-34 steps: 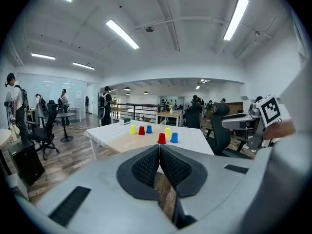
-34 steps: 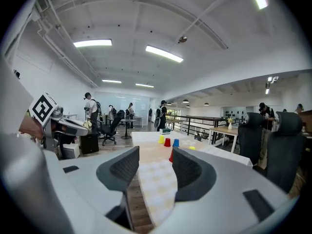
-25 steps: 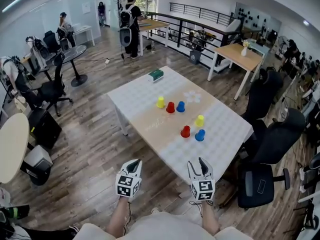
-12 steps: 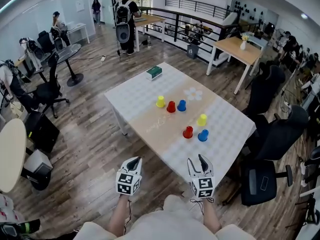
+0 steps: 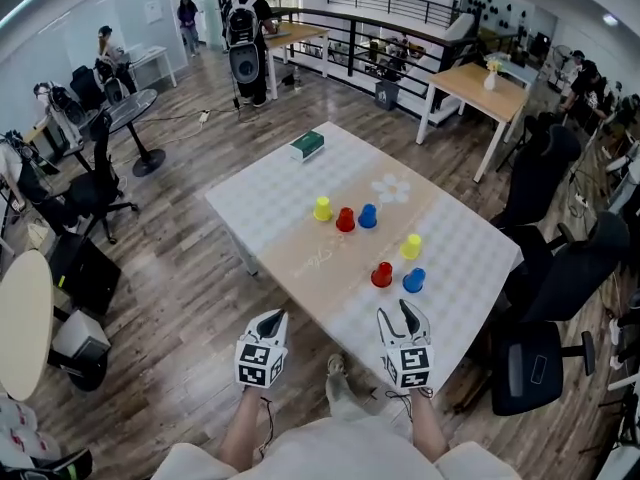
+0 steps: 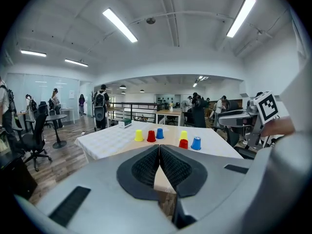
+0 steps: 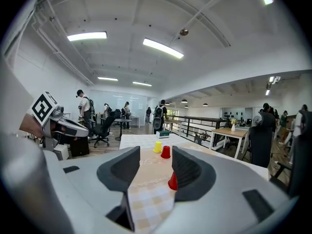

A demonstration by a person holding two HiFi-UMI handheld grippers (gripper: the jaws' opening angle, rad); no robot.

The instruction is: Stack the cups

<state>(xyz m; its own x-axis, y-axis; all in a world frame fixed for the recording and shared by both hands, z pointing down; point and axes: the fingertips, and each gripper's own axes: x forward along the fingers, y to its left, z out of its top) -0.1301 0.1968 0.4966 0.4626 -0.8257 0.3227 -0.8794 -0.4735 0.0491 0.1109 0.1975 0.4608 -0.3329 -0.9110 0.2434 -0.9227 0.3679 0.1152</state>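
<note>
Upside-down cups stand on the white table (image 5: 270, 203) in two groups. The far group is a yellow cup (image 5: 322, 208), a red cup (image 5: 345, 219) and a blue cup (image 5: 367, 216). Nearer lie a yellow cup (image 5: 411, 246), a red cup (image 5: 382, 274) and a blue cup (image 5: 414, 280). My left gripper (image 5: 274, 316) hangs off the table's near corner, jaws shut on nothing, with the cups (image 6: 151, 136) far ahead. My right gripper (image 5: 402, 312) is over the near edge, open and empty, and the near red cup (image 7: 172, 181) peeks past its right jaw.
A green box (image 5: 308, 145) lies at the table's far corner. Black office chairs (image 5: 540, 368) crowd the right side of the table. A round table (image 5: 22, 308) is at the left, over wood floor. People stand far back by desks and a railing.
The view has closed in on the table. Both grippers now sit nearer its near edge, the right one over it. No cup has moved.
</note>
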